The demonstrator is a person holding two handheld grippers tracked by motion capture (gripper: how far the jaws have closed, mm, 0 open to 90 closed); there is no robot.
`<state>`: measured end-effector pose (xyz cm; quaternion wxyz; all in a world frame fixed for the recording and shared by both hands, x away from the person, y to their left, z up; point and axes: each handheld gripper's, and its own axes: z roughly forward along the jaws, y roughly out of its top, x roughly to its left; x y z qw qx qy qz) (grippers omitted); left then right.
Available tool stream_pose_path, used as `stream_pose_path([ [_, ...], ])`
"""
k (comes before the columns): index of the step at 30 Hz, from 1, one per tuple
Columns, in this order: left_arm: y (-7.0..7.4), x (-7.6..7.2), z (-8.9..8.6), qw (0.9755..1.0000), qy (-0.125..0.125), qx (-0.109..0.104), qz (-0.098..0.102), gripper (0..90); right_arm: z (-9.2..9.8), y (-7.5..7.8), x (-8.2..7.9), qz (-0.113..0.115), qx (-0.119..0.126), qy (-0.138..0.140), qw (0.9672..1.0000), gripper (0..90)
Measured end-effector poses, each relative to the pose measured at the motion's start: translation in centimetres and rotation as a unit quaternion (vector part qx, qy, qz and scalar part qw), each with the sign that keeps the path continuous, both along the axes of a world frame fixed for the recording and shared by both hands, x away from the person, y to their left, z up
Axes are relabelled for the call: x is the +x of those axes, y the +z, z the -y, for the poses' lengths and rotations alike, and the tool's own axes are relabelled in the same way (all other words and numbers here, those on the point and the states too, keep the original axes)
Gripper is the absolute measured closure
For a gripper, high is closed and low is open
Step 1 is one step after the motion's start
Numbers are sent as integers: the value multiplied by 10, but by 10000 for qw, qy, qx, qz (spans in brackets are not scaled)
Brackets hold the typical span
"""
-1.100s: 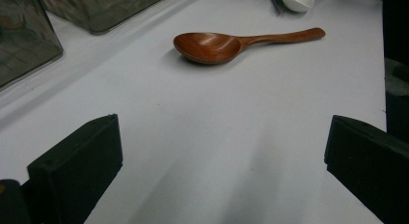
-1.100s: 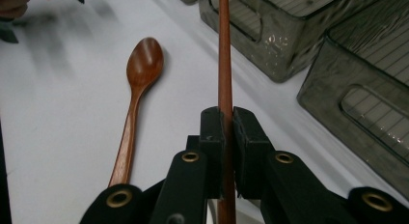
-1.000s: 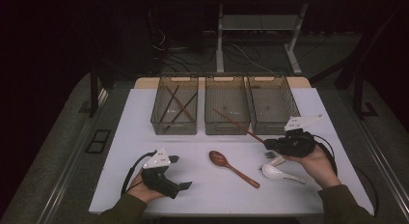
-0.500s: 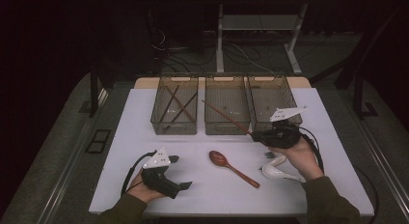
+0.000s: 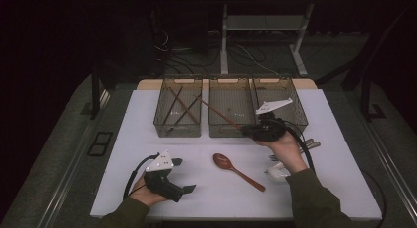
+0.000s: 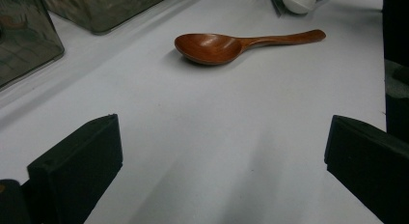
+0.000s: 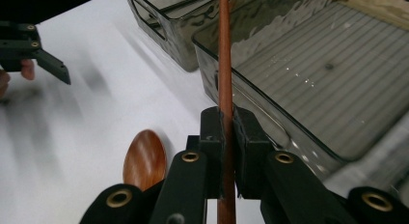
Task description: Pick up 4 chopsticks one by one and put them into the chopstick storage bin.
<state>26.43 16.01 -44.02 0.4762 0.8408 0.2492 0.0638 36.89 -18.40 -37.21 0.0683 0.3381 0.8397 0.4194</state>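
Left bin (image 5: 178,107) holds chopsticks – my right gripper (image 5: 252,131) (jaws clamped) pinches a chopstick (image 5: 221,115) over the middle bin (image 5: 231,107); left gripper (image 5: 189,189) apart.

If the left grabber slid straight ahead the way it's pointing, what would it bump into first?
Probably the wooden spoon. The left gripper has open jaws, with bare white table ahead, then the spoon's bowl. Exact distance is hard to judge.

From above I see a dim room, only the white surface (image 5: 147,154) lit. Soft shadows fall beneath things. My right camera blurs at its left edge; glare streaks the bins (image 7: 308,74).
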Motion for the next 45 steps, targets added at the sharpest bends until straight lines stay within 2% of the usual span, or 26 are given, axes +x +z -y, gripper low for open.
stream_pose_path([
  [6, 0, -1, 1, 10000, -7, -47, -8, 0, -22, 2, 12, -20, -77, -74, 9999, 836],
  [14, 1, -1, 1, 10000, -35, -22, 5, 0, -50, 7, 29, -212, -167, -227, 9994, 836],
  [18, 1, 0, 1, 10000, -33, -34, 21, 0, -64, 8, 38, -209, -204, -273, 9992, 836],
  [27, 1, 0, 1, 10000, -61, -65, 30, 0, -100, 14, 60, -223, -508, -322, 9979, 836],
  [37, 2, 0, 1, 9999, -105, -54, 5, 0, -140, 7, 84, -279, -853, -453, 9949, 835],
  [40, 2, 0, 1, 9999, -110, -63, -8, 0, -149, 5, 88, -322, -876, -476, 9945, 834],
  [43, 1, 0, 2, 9999, -97, -95, -8, 0, -155, 6, 92, -257, -935, -520, 9939, 834],
  [45, 1, 0, 3, 9999, -111, -91, -8, 0, -156, 7, 96, -323, -853, -542, 9944, 834],
])
